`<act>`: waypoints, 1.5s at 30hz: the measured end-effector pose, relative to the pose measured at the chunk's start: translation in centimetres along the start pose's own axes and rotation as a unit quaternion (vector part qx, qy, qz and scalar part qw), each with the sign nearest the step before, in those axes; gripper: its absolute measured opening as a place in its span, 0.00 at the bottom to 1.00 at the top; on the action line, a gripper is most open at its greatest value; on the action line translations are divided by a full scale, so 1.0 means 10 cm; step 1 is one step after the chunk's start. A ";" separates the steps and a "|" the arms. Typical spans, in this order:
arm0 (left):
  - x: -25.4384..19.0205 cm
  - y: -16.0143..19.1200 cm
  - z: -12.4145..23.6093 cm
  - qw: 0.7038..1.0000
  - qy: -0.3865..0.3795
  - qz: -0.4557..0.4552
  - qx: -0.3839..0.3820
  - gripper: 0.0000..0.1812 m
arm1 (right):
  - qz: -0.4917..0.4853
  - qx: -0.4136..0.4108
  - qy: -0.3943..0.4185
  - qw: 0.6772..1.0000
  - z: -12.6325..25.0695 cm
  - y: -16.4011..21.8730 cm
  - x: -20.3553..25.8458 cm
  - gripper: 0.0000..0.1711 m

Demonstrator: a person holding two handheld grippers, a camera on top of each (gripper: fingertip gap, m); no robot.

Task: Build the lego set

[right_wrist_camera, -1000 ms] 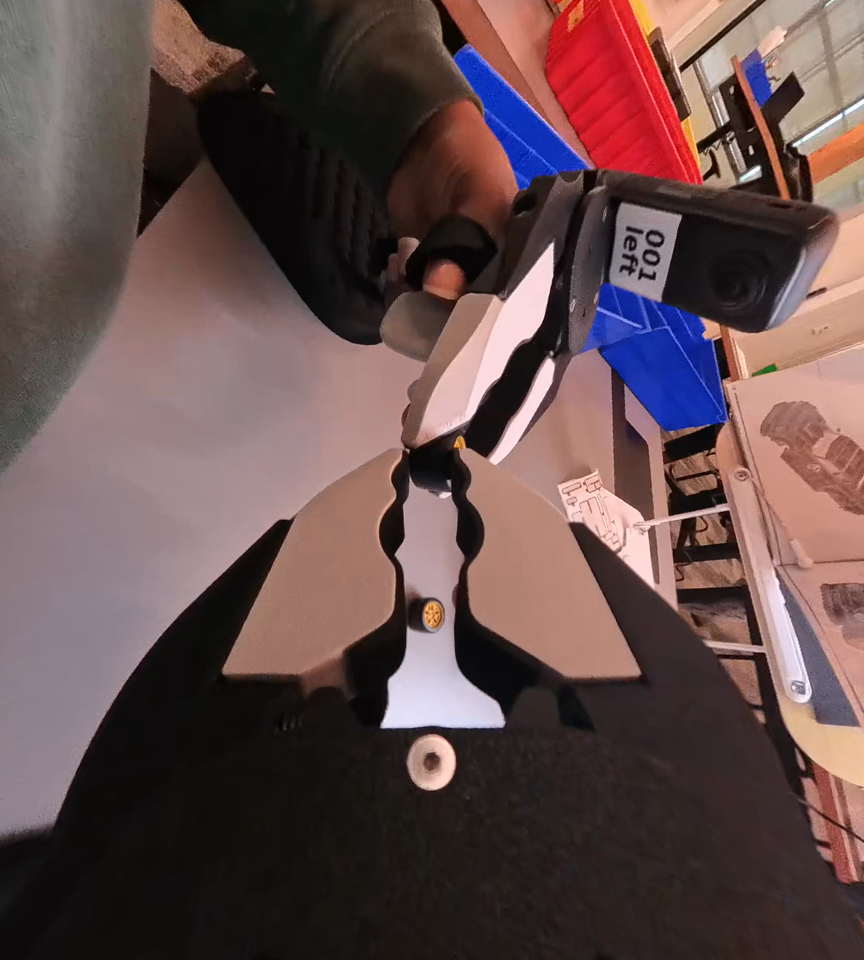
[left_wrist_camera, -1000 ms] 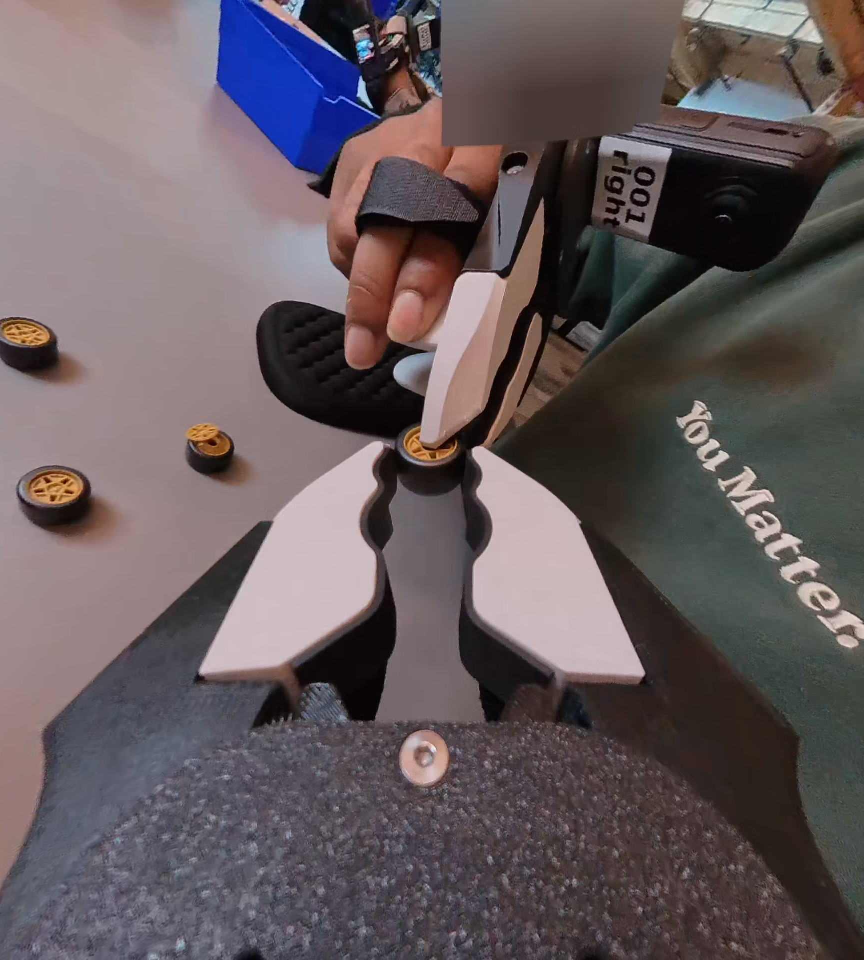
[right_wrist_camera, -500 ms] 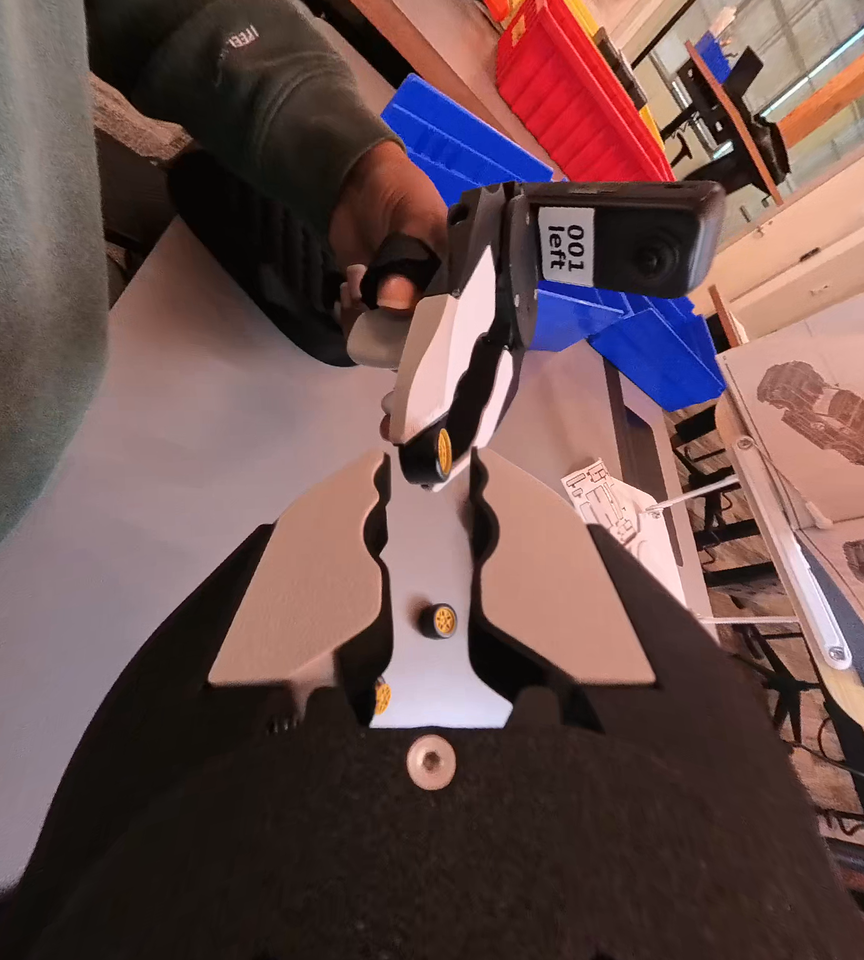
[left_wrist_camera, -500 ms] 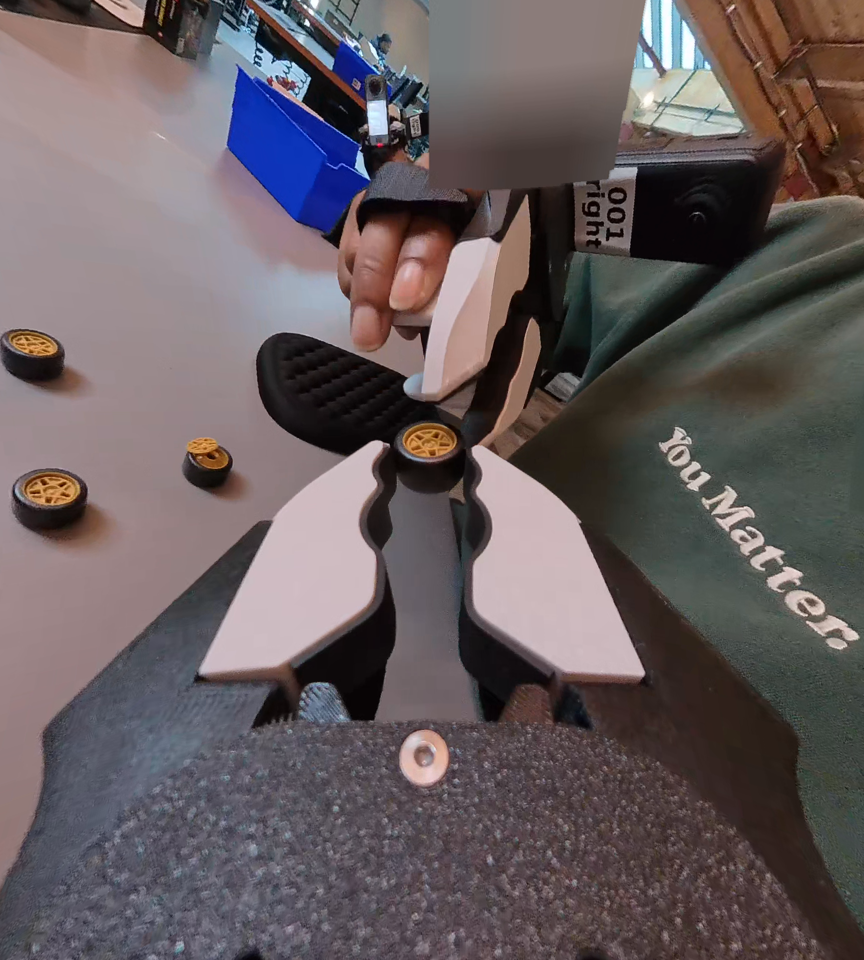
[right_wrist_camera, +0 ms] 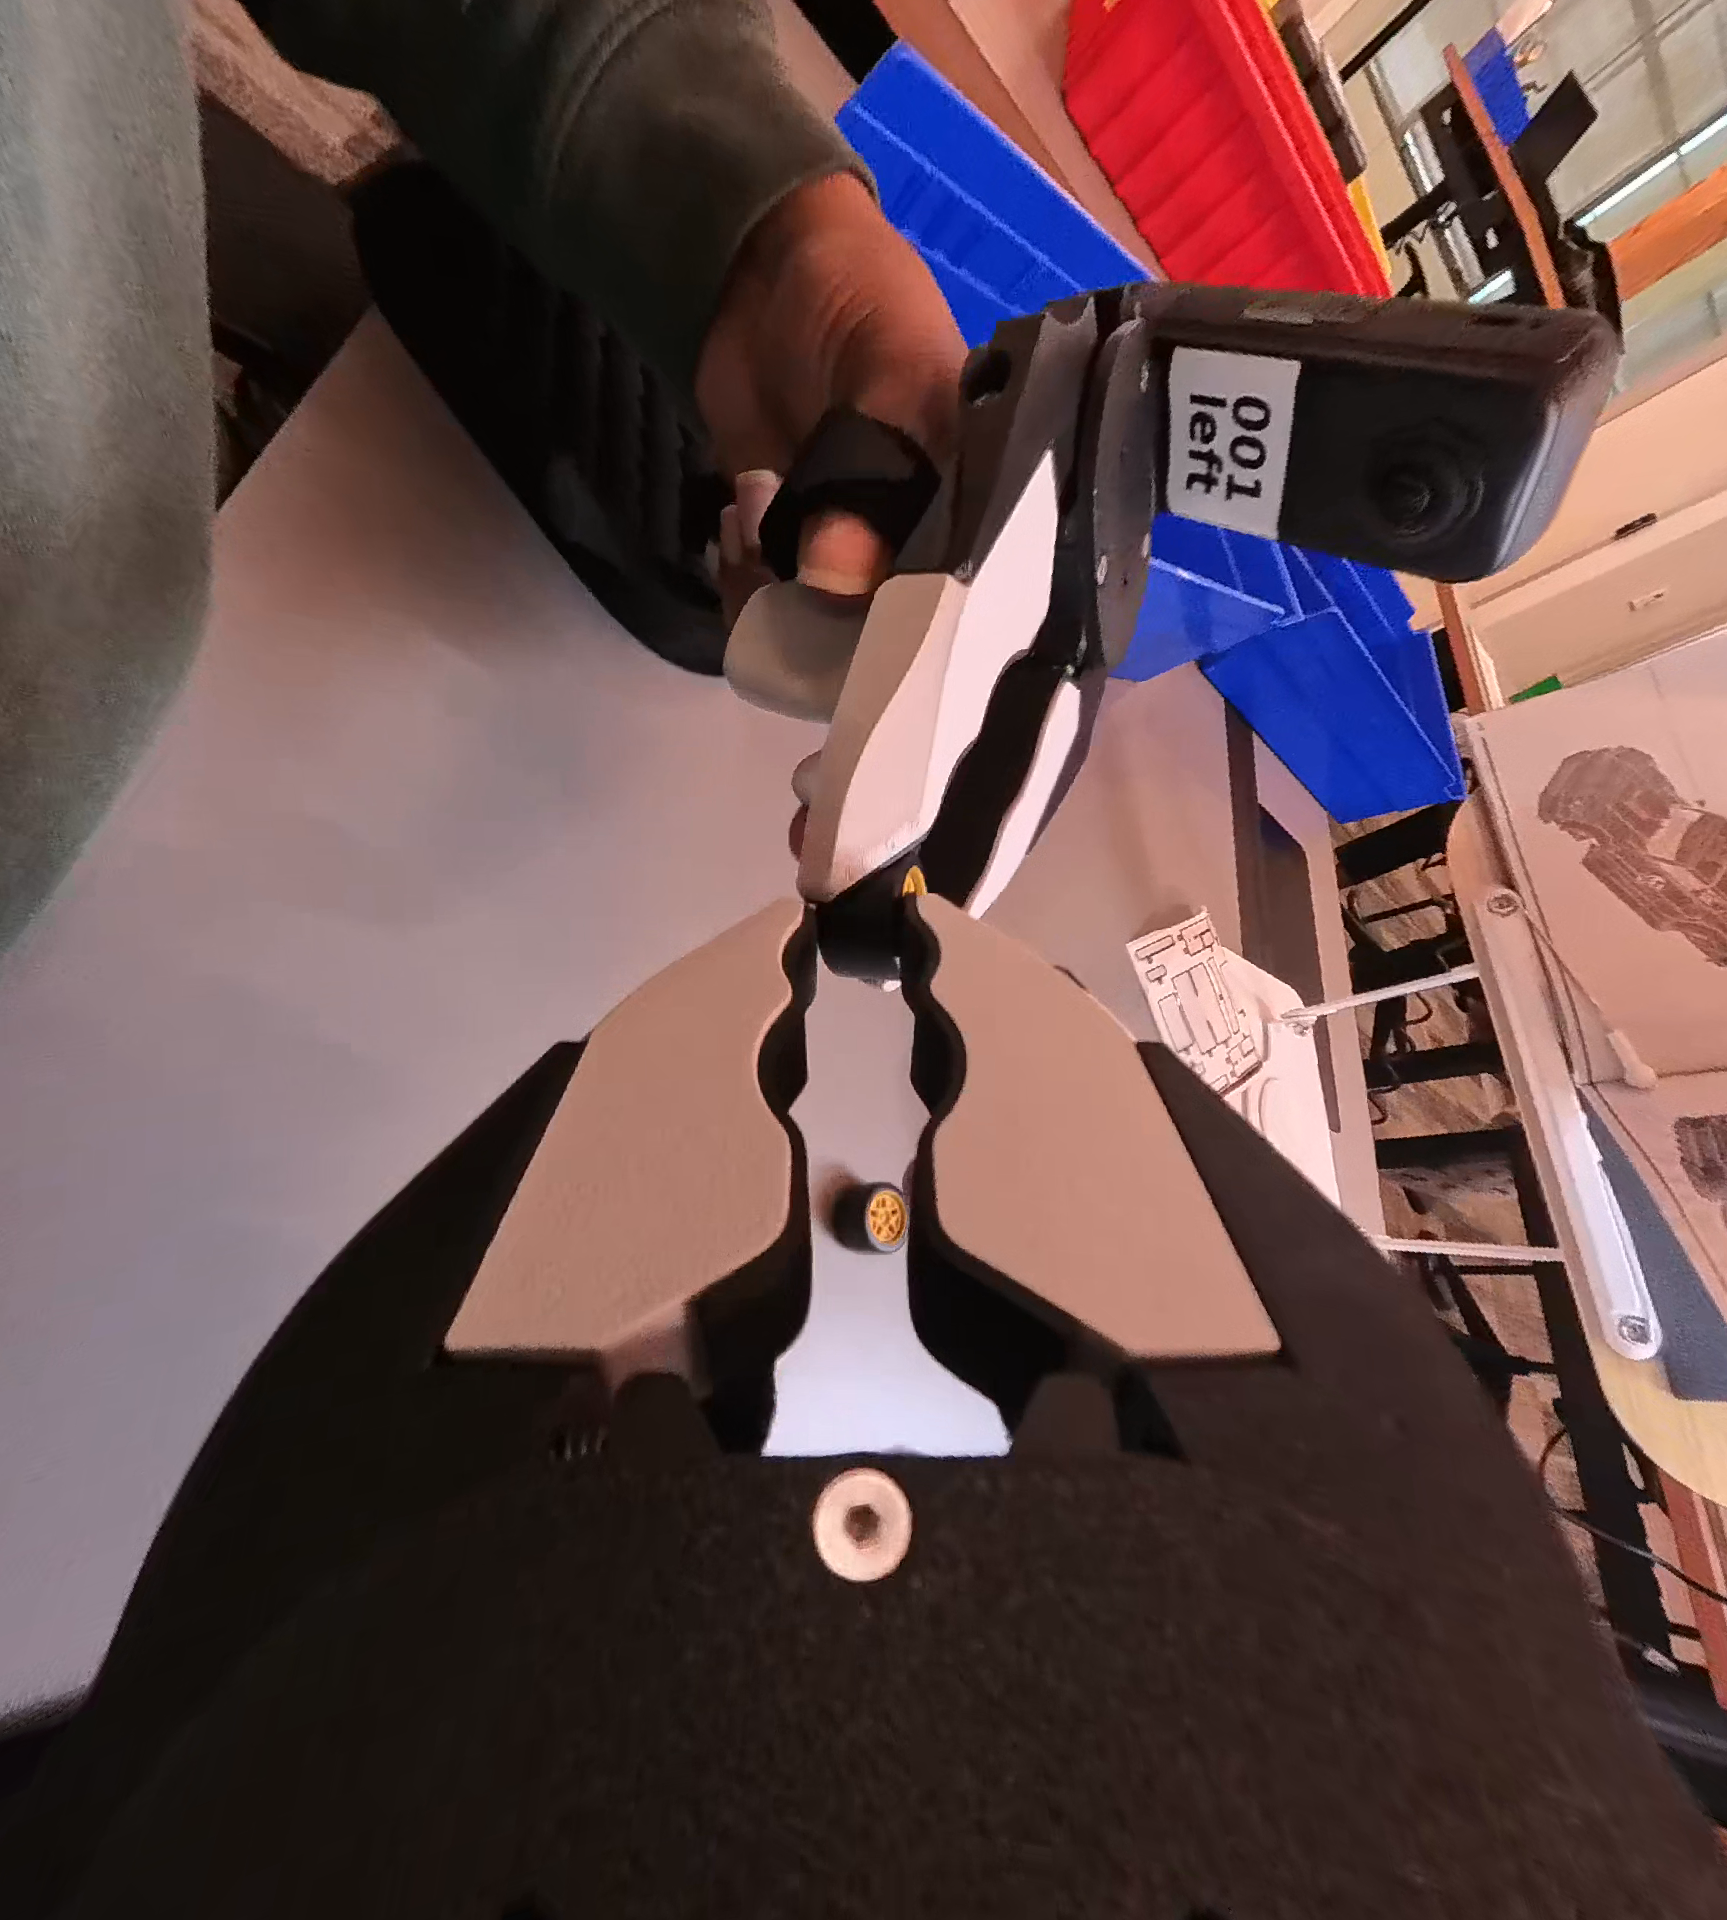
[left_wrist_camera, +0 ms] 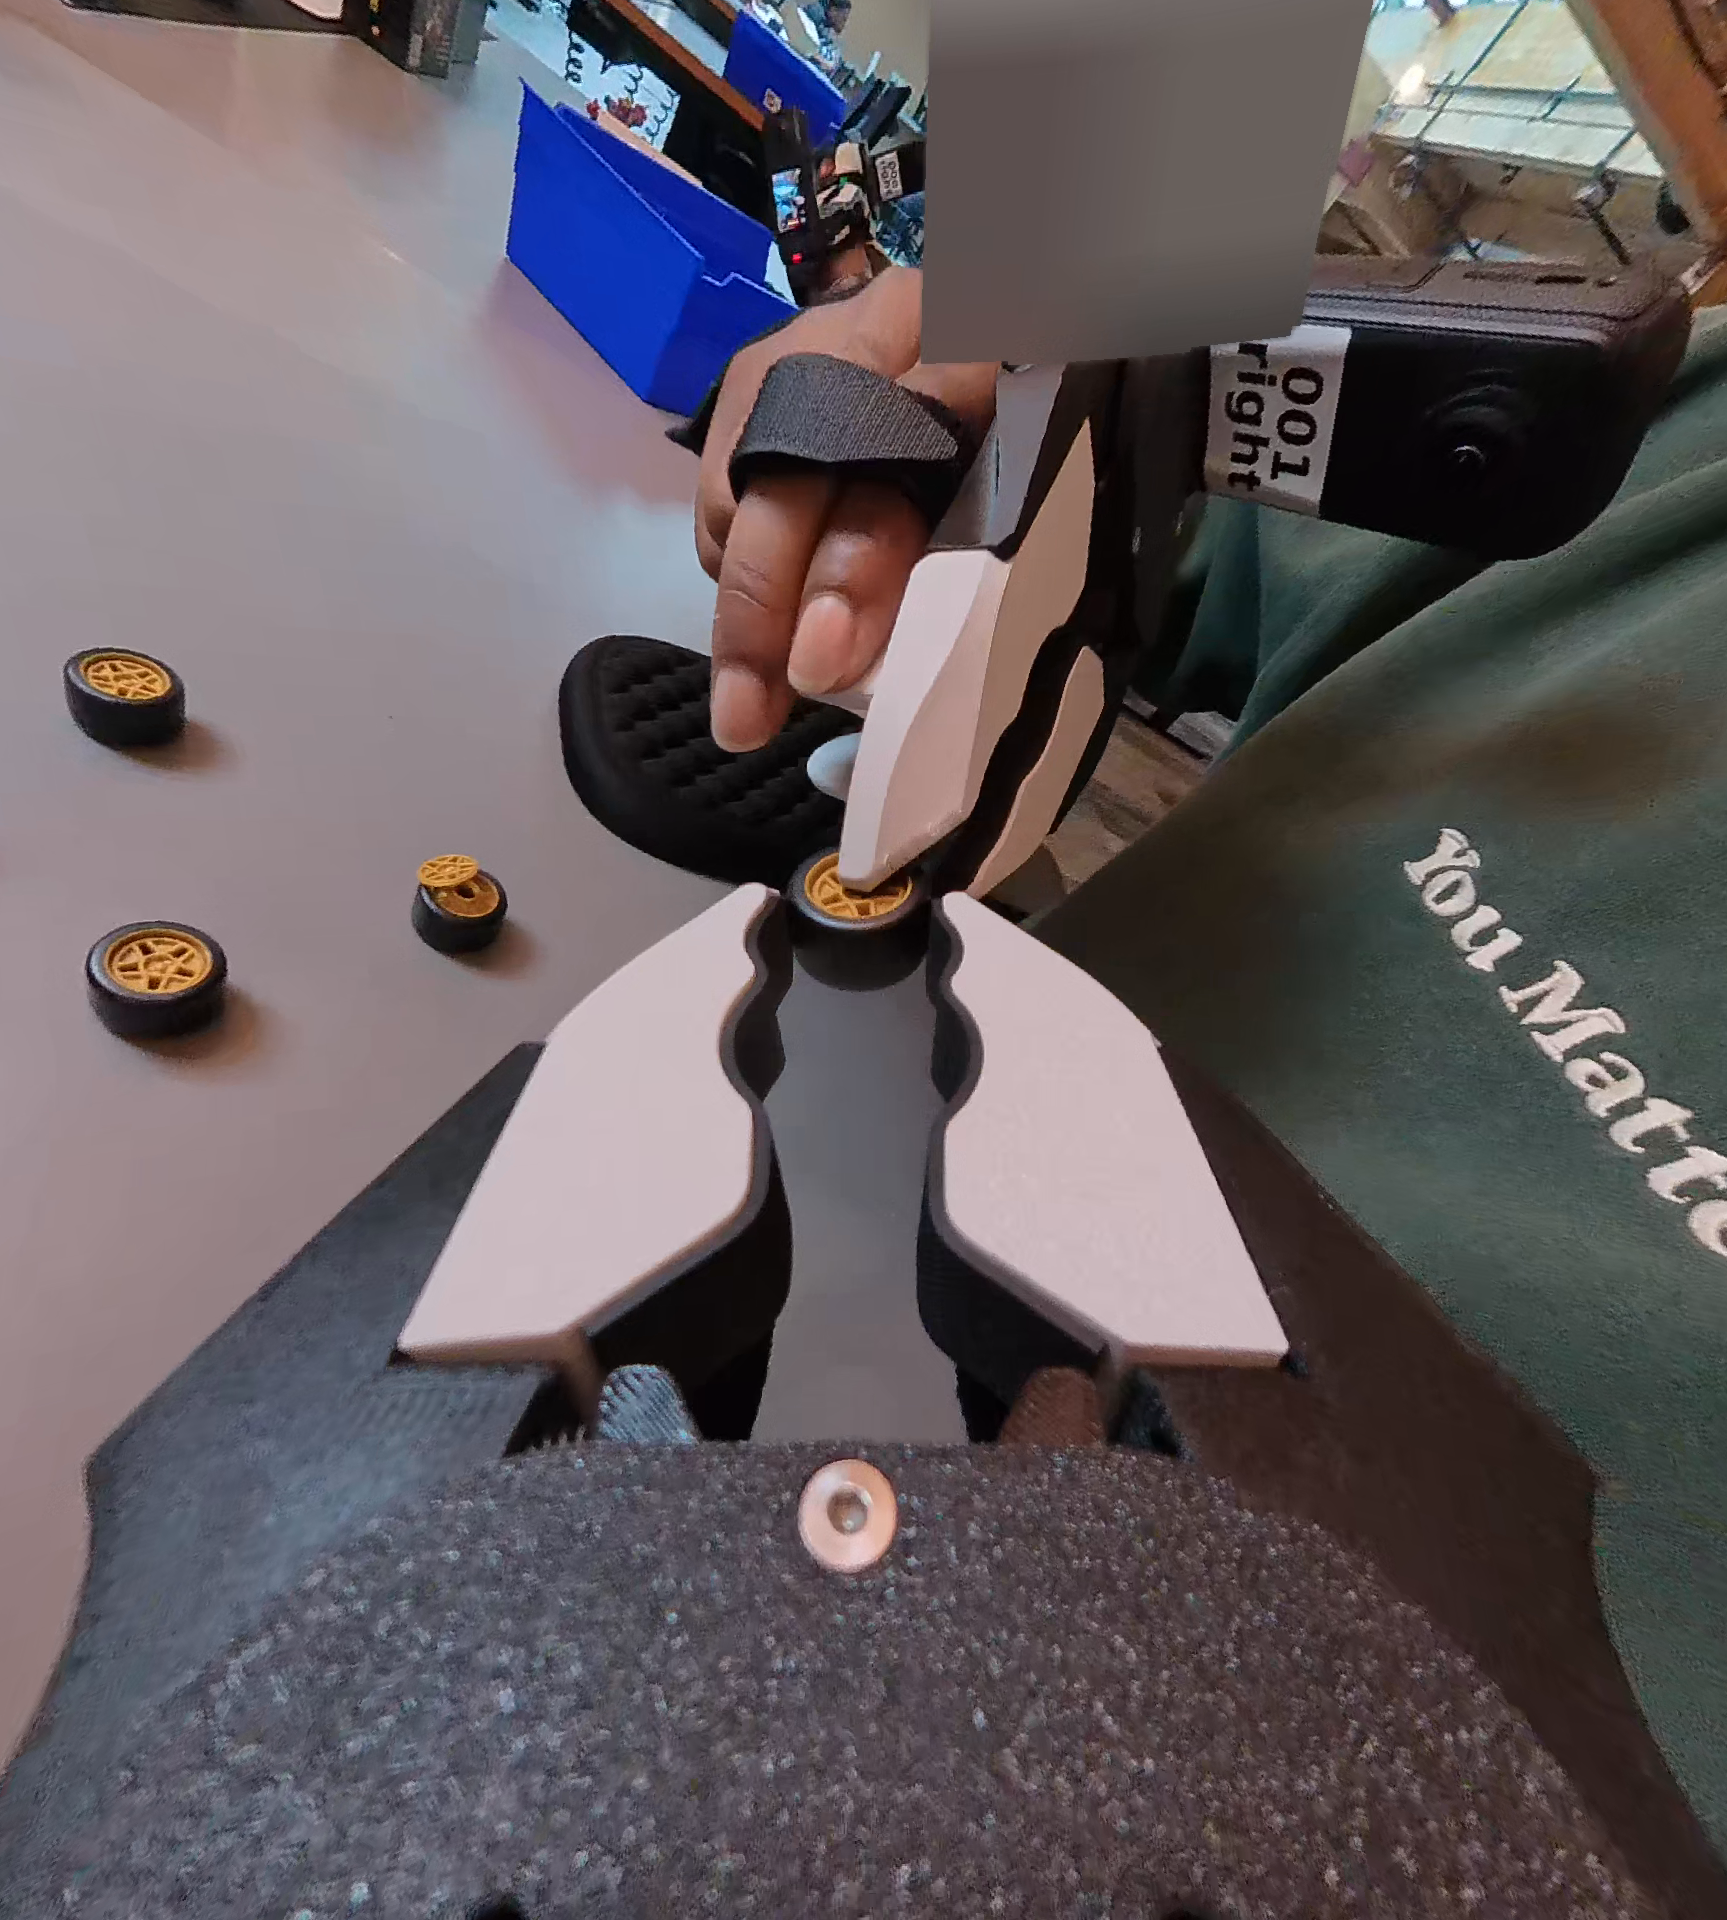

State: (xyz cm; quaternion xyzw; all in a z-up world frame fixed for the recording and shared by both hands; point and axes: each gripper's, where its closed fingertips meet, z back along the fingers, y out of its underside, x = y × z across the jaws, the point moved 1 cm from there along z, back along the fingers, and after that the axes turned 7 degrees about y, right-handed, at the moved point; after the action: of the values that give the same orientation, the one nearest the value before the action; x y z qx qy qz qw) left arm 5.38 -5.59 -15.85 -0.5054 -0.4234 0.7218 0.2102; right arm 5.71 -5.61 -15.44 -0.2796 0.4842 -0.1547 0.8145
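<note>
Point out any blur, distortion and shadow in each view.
Left wrist view: sharp on the held wheel, blurred at the left edge, fisheye-bent table; loose wheels cast soft shadows. Right wrist view: claw body dark, bins curved.

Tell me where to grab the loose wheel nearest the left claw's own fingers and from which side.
Take the half-built wheel by its black tyre, claw coming straight down with fingers on opposite sides of the tread. It lies flat on the table, and its gold hub sits tilted and unseated on top, so gripping the hub would likely pull it off.
</note>
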 end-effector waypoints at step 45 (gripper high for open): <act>1.10 0.39 0.13 0.939 -0.273 -0.164 0.130 0.25 | -0.357 0.240 -0.079 0.899 0.04 1.49 0.37 0.17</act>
State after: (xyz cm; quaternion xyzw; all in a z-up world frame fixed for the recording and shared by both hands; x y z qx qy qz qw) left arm 0.30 -0.25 -24.95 -0.1811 -0.4440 0.8362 0.2662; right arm 7.60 4.50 -26.88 -0.2408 0.2341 -0.5244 0.7825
